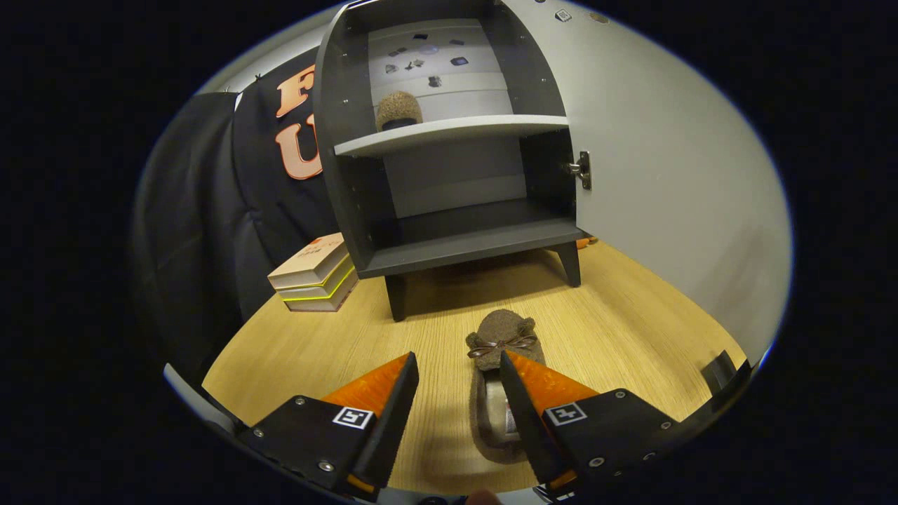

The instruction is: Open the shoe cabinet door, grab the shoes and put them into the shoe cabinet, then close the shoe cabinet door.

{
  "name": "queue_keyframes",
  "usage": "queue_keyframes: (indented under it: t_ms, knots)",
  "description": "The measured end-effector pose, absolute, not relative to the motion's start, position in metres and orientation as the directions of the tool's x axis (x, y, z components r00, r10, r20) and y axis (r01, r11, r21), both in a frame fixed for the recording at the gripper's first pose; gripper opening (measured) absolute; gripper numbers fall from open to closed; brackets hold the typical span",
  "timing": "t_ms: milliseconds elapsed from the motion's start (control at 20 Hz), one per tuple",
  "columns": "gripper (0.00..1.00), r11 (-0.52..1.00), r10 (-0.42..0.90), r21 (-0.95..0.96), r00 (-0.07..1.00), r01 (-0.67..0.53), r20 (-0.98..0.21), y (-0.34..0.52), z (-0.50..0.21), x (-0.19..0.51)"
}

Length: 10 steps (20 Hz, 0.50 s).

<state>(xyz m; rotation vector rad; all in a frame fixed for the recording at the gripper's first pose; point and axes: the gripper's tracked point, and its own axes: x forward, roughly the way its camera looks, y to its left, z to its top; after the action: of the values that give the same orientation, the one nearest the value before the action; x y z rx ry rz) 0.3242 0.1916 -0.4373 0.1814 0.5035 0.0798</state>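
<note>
Brown fuzzy slipper (499, 337) with a little bow is lying on the wooden surface (617, 315), toe pointing at the shoe cabinet (449, 245). The jaws (456, 393) are spread wide and gripping nothing; the slipper sits between them, tucked closer to the right finger, which overlaps its heel end. Looks to me like it's lined up for a grab along the sides, so a small shift over would centre it before closing.

Cabinet door (666, 175) is already swung open to the right, so that step's done. Another slipper (398, 111) is on the upper shelf (449, 132), which makes sense: one shoe's in, this one's left. Bottom shelf has nothing on it.

Pose-wise, the gripper is held low and tilted down toward the surface, facing straight at the open cabinet, well short of it. Stack of books (316, 275) sits just left of the cabinet, out of the way.
</note>
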Motion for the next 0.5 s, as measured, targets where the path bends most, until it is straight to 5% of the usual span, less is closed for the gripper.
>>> queue_keyframes:
  t_ms: [250, 500]
  knots:
    - [0.72, 0.986, 0.137, 0.158, 0.828, -0.060, -0.544, 0.192, -0.486, 0.334]
    - [0.57, 0.989, 0.139, 0.123, 0.815, -0.084, -0.562, 0.197, -0.506, 0.352]
